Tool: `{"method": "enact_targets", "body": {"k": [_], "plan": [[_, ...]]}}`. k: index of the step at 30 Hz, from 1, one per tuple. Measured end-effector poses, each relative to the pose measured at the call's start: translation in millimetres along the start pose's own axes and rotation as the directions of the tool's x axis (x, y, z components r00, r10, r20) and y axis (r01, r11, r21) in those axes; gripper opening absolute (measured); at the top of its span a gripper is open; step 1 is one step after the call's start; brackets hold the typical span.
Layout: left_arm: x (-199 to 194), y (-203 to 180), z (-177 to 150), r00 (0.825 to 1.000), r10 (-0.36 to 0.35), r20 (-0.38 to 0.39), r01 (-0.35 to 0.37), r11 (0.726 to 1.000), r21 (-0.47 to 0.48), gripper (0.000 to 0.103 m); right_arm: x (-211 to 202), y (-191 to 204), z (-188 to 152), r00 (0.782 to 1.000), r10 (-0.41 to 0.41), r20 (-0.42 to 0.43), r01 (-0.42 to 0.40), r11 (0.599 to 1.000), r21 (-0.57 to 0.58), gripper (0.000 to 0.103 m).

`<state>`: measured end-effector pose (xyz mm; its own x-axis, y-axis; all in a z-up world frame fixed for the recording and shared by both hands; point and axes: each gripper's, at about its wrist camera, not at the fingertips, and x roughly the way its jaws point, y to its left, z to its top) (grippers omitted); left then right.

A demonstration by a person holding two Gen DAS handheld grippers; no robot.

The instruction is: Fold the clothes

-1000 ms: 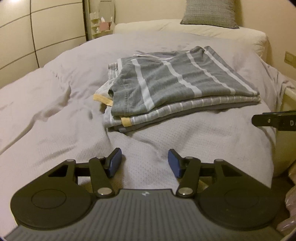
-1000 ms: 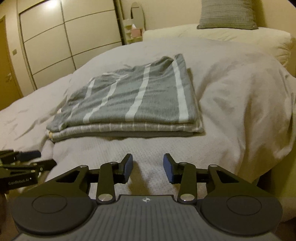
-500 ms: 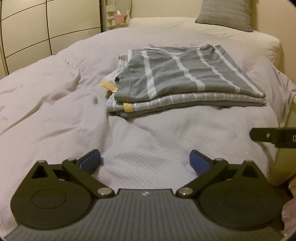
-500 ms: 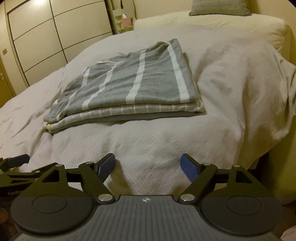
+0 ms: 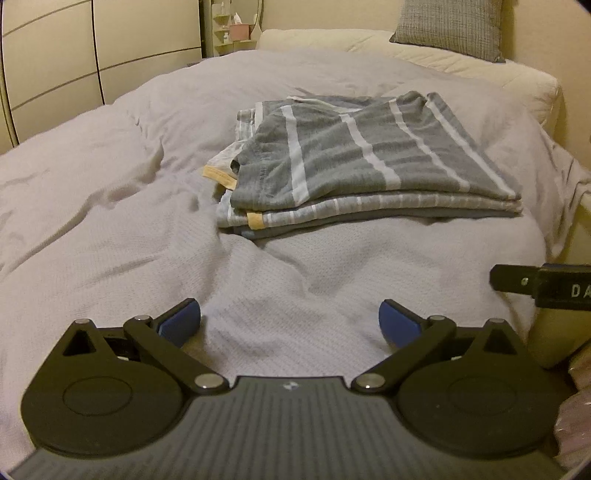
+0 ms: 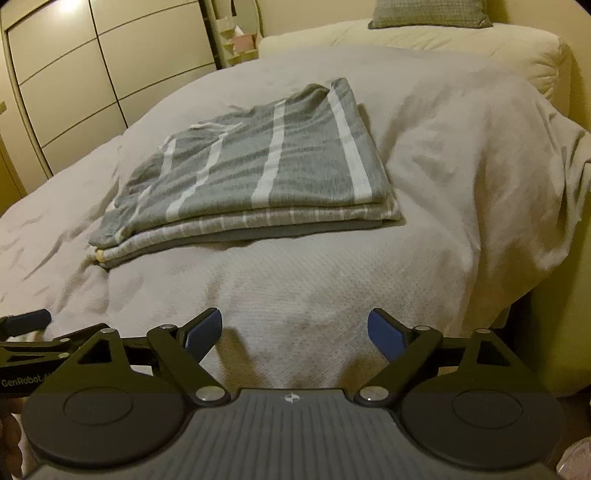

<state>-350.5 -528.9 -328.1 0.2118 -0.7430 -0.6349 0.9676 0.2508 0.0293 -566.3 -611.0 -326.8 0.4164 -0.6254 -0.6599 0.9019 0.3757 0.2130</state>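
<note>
Pale bedding covers the bed (image 5: 110, 221); nearest, the left gripper (image 5: 290, 325) and right gripper (image 6: 295, 332) hover with fingers (image 5: 181, 321) spread wide, holding nothing. Farther on lies the stack of folded striped clothes (image 5: 362, 173), before a grey pillow (image 5: 450, 26).

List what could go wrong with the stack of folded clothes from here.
1. The top striped garment has a loose, rumpled left corner overhanging the layers below; nudging it may undo the fold.
2. The stack lies on a soft, wrinkled duvet, so pressing nearby might tilt it.
3. Both the left gripper and the right gripper are open and empty; closing low could pinch duvet instead.
</note>
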Motion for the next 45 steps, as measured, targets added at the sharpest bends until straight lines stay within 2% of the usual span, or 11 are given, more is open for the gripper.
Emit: {"method": "enact_targets", "body": {"k": [8,13,20,27,34,45], "plan": [[-26.7,-7.0,3.0,1.0,-0.028,0.005,0.028,1.0,0.002,0.101,-32.3,4.6,0.7,1.0,-0.014,0.017,0.013,0.999,0.045,0.088],[-43.1,-11.6,4.1,0.999,-0.034,0.026,0.034,0.999,-0.005,0.101,-48.9,5.9,-2.9,1.0,0.006,-0.018,-0.004,0.997,0.072,0.089],[-56.8,-13.6,3.1,0.998,-0.047,0.043,0.047,0.999,-0.011,0.101,-68.1,14.1,-7.3,0.998,-0.05,-0.024,0.051,0.998,0.037,0.089],[-63.6,-19.1,-2.3,0.999,-0.045,0.024,0.044,0.999,0.023,0.101,-76.9,18.7,-8.5,0.995,-0.094,-0.017,0.095,0.995,0.022,0.089],[-70.3,-21.9,-4.3,0.999,-0.034,0.023,0.033,0.999,0.037,0.101,-80.4,20.6,-9.9,0.995,-0.102,-0.007,0.102,0.995,0.012,0.089],[-78.8,-25.3,1.4,0.998,-0.059,0.03,0.059,0.998,0.017,0.101,-94.8,22.1,-7.6,0.996,-0.092,0.019,0.091,0.996,0.022,0.089]]}}
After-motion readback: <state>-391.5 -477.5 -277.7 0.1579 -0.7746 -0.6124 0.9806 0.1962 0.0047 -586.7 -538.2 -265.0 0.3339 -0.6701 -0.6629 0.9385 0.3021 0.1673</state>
